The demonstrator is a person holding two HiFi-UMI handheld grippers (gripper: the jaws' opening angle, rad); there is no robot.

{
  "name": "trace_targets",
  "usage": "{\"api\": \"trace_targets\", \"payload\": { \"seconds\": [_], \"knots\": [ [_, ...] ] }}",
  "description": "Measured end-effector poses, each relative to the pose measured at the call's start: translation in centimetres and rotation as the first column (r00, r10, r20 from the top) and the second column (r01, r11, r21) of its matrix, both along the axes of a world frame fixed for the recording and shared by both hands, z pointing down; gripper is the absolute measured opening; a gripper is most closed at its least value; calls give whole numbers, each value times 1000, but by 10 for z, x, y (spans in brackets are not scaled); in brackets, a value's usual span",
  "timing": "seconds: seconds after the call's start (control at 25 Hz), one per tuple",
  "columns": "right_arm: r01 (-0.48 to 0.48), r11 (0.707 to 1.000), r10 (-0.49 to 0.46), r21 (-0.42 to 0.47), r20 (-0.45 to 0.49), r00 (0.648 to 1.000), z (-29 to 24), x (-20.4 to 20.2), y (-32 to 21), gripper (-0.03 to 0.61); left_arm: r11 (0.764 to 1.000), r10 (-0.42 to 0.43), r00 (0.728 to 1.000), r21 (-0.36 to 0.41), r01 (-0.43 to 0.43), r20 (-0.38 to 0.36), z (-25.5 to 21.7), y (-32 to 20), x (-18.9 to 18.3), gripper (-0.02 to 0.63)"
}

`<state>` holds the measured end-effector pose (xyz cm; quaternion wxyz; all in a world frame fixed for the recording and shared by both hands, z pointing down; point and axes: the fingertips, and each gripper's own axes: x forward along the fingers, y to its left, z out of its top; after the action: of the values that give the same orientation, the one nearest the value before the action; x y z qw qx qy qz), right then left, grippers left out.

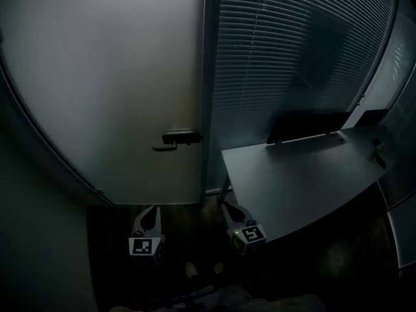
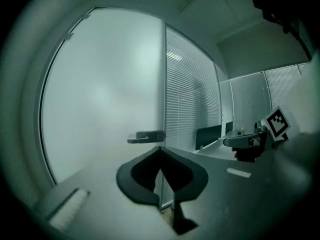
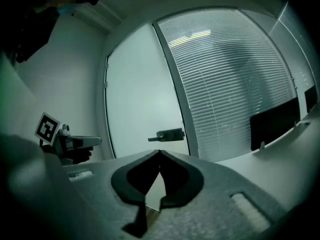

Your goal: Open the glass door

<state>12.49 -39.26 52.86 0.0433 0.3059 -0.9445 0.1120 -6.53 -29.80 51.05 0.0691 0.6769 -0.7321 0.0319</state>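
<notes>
**Both jaws closed, handle not yet reached**

The glass door (image 1: 110, 77) stands shut ahead of us, and its lever handle (image 1: 180, 137) sits at the door's right edge, beside the upright frame post (image 1: 209, 83). The left gripper (image 1: 155, 208) and the right gripper (image 1: 226, 206) hang low in the head view, well apart from the handle. Each has its jaws pressed together at the tips with nothing between them.

We judge the main risk to be in the approach. Closed jaws cannot take the lever, so unless one pair opens first we would only nudge it. The lever looks like a slim, smooth, dark bar, and a shallow or off-centre grip could slide off its free end as it turns. The right gripper is just beside the corner of the tabletop (image 1: 292, 181) and could catch that edge as it rises. We cannot tell which way the door swings. Pulling or pushing the wrong way would strain the grip and might break it. The room is also dim, which makes it harder to judge how near the handle is.

The door pane is frosted, flat and pale, with no pattern. To its right, horizontal blinds (image 1: 292, 51) make fine ribbed lines. The tabletop is a plain matte slab with a low dark panel (image 1: 305, 123) upright along its far edge.
</notes>
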Motion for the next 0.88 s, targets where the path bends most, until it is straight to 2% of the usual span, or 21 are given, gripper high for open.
{"api": "trace_targets", "payload": {
  "seconds": [0.24,0.48,0.88],
  "knots": [
    [-12,1000,11,7,17,1000,11,-2,-1,2,1000,9,1000,3,-9,6,14,-2,-2,3],
    [-22,1000,22,7,20,1000,-1,2,14,2,1000,18,1000,-5,-18,0,5,11,-2,3],
    [-51,999,51,6,4,999,6,-7,36,2,999,53,999,8,-53,-6,10,25,-9,3]
  ]
}}
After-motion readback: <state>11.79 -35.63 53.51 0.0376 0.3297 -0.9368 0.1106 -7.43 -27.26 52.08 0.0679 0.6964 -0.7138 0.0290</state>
